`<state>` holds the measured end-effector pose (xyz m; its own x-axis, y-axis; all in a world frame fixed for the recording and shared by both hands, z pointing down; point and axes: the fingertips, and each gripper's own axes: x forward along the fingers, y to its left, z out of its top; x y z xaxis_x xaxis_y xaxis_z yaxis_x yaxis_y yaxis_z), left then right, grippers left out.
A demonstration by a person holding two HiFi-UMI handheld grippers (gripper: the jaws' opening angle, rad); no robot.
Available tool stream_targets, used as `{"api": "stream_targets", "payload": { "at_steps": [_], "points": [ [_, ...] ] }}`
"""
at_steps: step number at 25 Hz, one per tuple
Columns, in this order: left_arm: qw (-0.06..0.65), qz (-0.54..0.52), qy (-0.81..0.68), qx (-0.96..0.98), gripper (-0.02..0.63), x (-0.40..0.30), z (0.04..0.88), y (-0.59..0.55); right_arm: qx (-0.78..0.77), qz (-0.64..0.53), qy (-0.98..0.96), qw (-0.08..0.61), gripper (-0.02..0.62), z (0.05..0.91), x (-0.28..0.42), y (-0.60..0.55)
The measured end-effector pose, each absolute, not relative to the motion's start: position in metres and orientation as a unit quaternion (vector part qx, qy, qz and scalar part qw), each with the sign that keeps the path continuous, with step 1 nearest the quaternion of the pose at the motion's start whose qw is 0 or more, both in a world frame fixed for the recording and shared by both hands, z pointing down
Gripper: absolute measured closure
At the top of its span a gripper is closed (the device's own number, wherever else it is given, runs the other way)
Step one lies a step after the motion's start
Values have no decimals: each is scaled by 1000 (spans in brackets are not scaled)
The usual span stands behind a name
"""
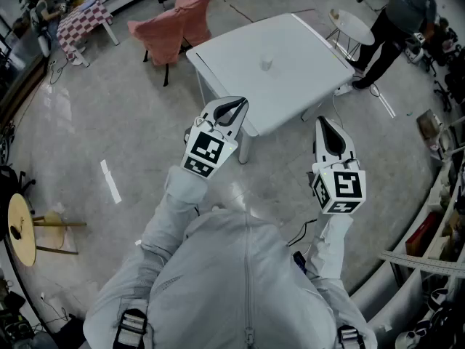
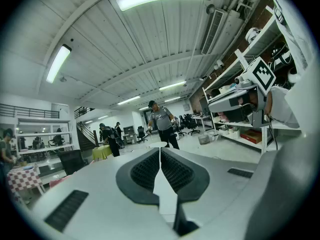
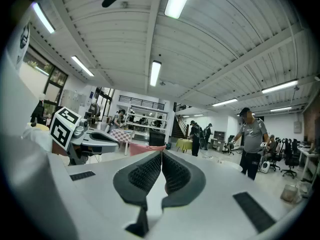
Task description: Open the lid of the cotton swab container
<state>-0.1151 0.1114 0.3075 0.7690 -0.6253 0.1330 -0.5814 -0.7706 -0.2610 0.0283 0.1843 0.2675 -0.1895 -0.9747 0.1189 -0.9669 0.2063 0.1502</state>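
**Closing the distance first**

The left tool (image 2: 160, 151) and the right tool (image 3: 161, 154) are both hanging closed, gripping nothing. The small clear container (image 1: 267, 64) is standing on the white tabletop (image 1: 305, 86), well apart ahead. I am thinking: walking closer, then opening one tool for steadying its body.

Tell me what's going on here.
A person stands a little way back from a white table, holding a gripper in each hand. The left gripper and the right gripper are both shut and empty, held out roughly level in front of the body. One small container sits on the table, well beyond both grippers and untouched. The lid work has not yet begun.
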Motion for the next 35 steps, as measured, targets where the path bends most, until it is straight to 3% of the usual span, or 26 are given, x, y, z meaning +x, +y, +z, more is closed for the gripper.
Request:
{"api": "stream_targets", "payload": {
  "at_steps": [18,35],
  "points": [
    [94,-124,327,-932,581,-93,317,132,612,-17,-786,84,558,275,44,200],
    [76,-141,348,-924,581,-42,345,171,603,5,-793,87,558,307,106,236]
  ]
}}
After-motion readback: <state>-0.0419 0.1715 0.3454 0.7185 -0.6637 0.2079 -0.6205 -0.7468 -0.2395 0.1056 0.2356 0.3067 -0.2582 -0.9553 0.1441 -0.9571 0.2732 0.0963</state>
